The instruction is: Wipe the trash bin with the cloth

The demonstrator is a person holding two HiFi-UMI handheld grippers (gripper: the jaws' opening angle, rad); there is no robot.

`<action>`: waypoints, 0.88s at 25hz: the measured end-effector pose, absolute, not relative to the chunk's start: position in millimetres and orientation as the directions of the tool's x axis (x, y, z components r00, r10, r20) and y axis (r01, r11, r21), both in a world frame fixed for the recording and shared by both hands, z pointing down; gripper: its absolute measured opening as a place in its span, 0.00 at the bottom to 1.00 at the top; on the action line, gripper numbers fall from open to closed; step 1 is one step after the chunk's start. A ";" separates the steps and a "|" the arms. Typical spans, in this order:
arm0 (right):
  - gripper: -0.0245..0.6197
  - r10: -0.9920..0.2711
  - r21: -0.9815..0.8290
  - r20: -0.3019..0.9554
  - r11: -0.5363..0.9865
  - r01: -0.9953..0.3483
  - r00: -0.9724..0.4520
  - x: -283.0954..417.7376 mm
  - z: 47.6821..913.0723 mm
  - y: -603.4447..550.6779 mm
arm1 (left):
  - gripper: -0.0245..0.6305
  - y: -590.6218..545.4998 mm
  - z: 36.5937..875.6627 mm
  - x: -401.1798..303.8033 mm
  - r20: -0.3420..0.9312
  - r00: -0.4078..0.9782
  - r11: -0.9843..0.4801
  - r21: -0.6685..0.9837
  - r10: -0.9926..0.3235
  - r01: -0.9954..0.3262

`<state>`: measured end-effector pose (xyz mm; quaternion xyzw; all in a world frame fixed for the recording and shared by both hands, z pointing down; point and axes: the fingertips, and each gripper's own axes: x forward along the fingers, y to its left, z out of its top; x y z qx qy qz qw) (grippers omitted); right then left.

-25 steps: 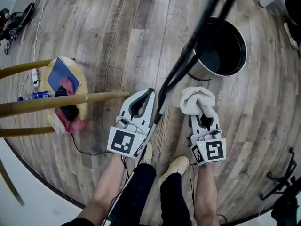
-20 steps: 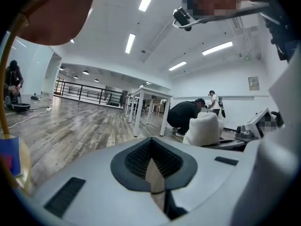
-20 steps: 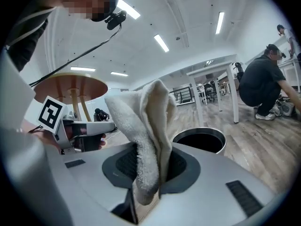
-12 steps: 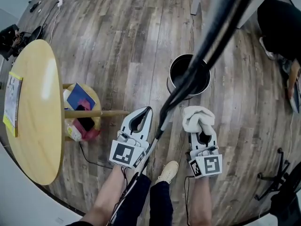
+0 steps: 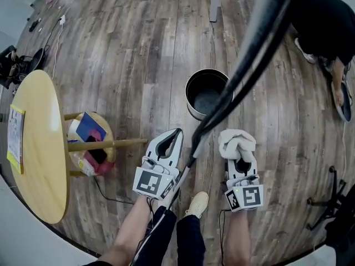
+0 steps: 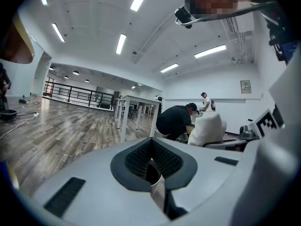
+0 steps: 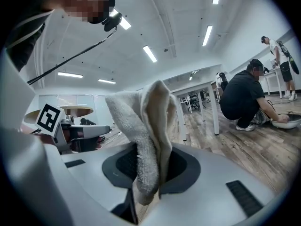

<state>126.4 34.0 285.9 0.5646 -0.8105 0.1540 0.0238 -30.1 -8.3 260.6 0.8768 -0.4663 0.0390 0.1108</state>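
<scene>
A round metal trash bin [image 5: 206,93] with a dark inside stands upright on the wooden floor, ahead of both grippers. My right gripper [image 5: 237,148] is shut on a bunched white cloth [image 5: 237,143]; in the right gripper view the cloth [image 7: 146,131] sticks up from between the jaws. My left gripper [image 5: 170,134] is shut with nothing in it, its jaws closed together in the left gripper view [image 6: 153,160]. Both grippers are held near the body, short of the bin and apart from it.
A round yellow table [image 5: 36,148] stands at the left, with a small stool [image 5: 89,143] carrying a blue book and pink items beside it. A thick black cable [image 5: 244,71] hangs across the middle. A crouching person in black [image 5: 324,21] is at the upper right.
The view has pulled back and up: the bin now looks smaller and farther, and the yellow table has come into view. Both grippers hold the same pose, cloth still gripped.
</scene>
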 end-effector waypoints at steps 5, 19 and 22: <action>0.18 -0.920 -0.224 0.222 0.275 -0.935 -0.324 151.9 301.8 30.4 | 0.03 -17.5 279.3 -1.2 0.183 0.588 -0.557 0.196 -0.788 -0.807; 0.18 -0.944 -0.218 0.251 0.161 -0.963 -0.214 233.1 332.9 26.8 | 0.03 -33.5 308.5 86.1 0.196 0.677 -0.647 0.199 -0.709 -0.736; 0.18 -0.946 -0.213 0.232 0.176 -0.961 -0.225 226.5 355.0 13.7 | 0.03 -37.3 326.9 79.6 0.196 0.673 -0.641 0.207 -0.713 -0.739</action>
